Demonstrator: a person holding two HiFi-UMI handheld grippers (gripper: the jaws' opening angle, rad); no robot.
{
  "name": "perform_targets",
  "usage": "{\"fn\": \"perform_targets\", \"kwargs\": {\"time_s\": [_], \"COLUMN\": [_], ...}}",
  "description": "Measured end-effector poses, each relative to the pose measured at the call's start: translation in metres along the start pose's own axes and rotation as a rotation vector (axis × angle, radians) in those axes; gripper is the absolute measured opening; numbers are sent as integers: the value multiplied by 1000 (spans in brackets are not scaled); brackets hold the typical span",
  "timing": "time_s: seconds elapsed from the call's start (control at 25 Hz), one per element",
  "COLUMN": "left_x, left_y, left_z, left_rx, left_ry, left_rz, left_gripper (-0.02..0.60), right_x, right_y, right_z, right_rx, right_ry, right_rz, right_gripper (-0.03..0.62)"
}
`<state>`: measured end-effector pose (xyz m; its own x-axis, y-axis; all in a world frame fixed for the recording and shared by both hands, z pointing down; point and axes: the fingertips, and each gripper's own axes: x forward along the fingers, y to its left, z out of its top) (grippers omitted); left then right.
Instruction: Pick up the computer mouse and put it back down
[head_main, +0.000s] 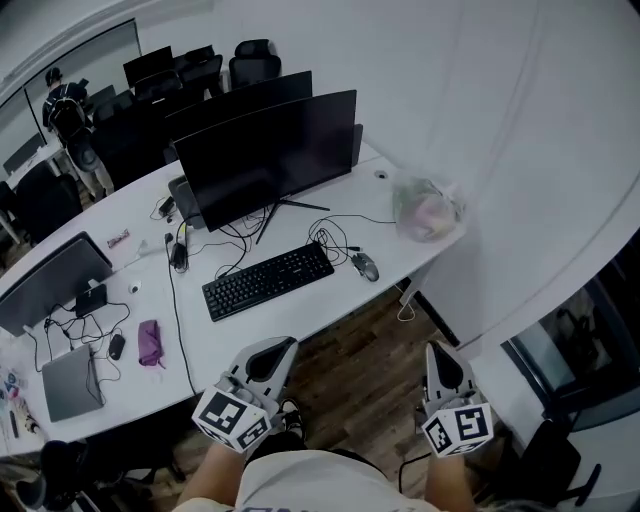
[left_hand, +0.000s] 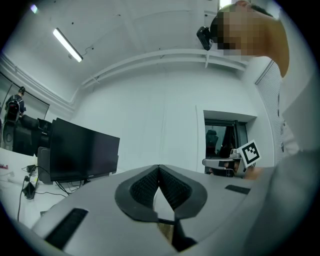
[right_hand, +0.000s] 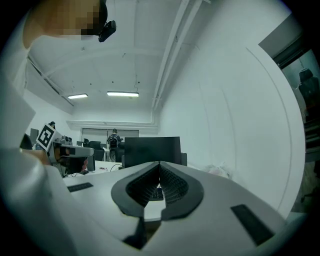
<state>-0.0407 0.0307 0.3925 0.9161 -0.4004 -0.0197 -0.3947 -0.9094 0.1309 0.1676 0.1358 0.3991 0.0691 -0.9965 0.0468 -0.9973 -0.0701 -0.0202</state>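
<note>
I can read no text, brand, number or sign from here. The cube (head_main: 232, 418) on the left gripper (head_main: 280, 348) and the one on the right gripper (head_main: 438, 352) carry only black-and-white square marker patterns, with no letters or digits. The key legends on the keyboard (head_main: 268, 280) are too small to make out.

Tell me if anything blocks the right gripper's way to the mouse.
Nothing visible does. The mouse lies on the desk, right of the keyboard; only floor and bare desk edge separate it from the right gripper.
</note>
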Motion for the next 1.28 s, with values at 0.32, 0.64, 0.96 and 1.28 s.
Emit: {"fn": "perform_targets", "kwargs": {"time_s": [0.32, 0.64, 0.96, 1.28], "left_x": [37, 59, 72, 112], "left_y": [92, 162, 189, 175], "left_z": [16, 11, 7, 5], "left_rx": [2, -18, -40, -35], "left_ry": [1, 8, 19, 34], "left_rz": [-4, 1, 45, 115], "left_gripper": [8, 8, 8, 8], "right_x": [101, 179, 220, 246], "right_y": [14, 33, 27, -18], "right_z": [4, -2, -5, -16], "right_rx": [-14, -38, -28, 19], "right_ry": [35, 65, 95, 100], "right_rz": [10, 32, 71, 154], "right_gripper": [20, 20, 20, 20]}}
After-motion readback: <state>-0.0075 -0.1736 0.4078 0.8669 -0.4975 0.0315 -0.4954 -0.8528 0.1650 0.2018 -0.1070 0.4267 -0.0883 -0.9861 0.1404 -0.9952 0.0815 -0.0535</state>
